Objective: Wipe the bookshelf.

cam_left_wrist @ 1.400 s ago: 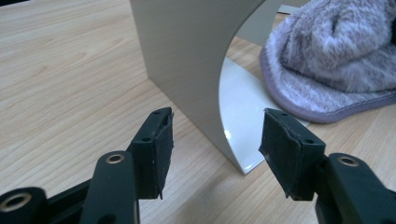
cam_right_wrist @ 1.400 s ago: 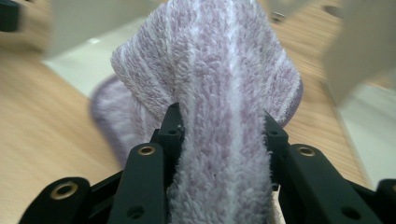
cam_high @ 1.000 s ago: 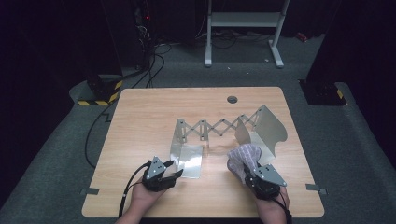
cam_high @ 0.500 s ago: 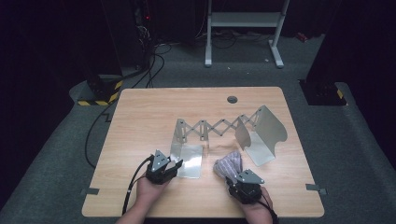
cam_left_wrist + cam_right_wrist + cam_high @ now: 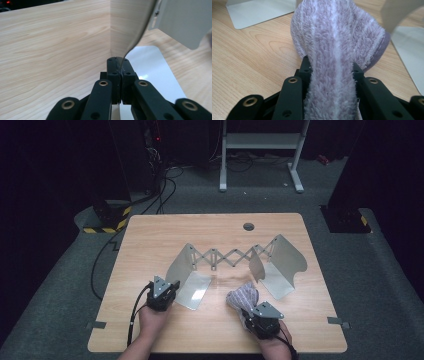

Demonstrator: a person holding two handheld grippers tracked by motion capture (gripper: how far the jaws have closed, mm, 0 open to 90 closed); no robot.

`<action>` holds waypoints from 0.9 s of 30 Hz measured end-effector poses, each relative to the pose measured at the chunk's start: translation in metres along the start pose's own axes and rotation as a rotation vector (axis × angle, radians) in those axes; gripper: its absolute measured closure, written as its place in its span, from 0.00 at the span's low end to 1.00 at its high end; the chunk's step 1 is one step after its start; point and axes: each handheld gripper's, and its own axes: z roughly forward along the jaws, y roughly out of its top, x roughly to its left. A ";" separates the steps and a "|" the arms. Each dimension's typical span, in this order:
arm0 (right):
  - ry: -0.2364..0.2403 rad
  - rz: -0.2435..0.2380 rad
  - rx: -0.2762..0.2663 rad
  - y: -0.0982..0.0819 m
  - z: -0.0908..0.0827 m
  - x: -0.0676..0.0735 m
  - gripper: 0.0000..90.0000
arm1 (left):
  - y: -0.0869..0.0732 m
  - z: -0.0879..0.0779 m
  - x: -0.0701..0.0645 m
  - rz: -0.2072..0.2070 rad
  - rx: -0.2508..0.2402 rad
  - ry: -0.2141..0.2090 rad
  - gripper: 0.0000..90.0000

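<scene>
A metal folding rack stands mid-table: a left end plate (image 5: 181,266), a scissor link (image 5: 225,256) and a right end plate (image 5: 286,254). My left gripper (image 5: 170,287) has just closed its jaws, and in the left gripper view it (image 5: 120,65) is shut on the thin curved edge of the left end plate (image 5: 130,25), above the plate's flat foot (image 5: 152,70). My right gripper (image 5: 250,310) holds a fluffy lilac cloth (image 5: 242,296) near the front edge. Its jaws (image 5: 331,65) have just closed further, and the cloth (image 5: 337,32) bulges out between them.
The wooden table (image 5: 150,245) has a round cable hole (image 5: 248,226) at the back. Bare wood lies on the left side and behind the rack. Black cables (image 5: 155,190) and a white stand (image 5: 260,150) are on the floor beyond.
The left gripper has shifted slightly to the left plate's edge and closed on it. The right gripper has carried the cloth leftward and lower, toward the table's front.
</scene>
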 end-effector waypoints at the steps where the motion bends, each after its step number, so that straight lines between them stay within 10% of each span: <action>1: 0.000 0.005 -0.003 0.000 -0.001 0.000 0.74 | 0.000 0.000 0.004 -0.013 0.001 0.005 0.98; 16: -0.037 0.038 -0.040 0.003 -0.011 -0.015 0.74 | -0.013 -0.018 0.055 -0.102 -0.002 0.124 0.99; 27: -0.183 0.131 -0.092 0.000 -0.036 -0.061 0.74 | -0.019 -0.026 0.066 -0.125 -0.006 0.150 0.98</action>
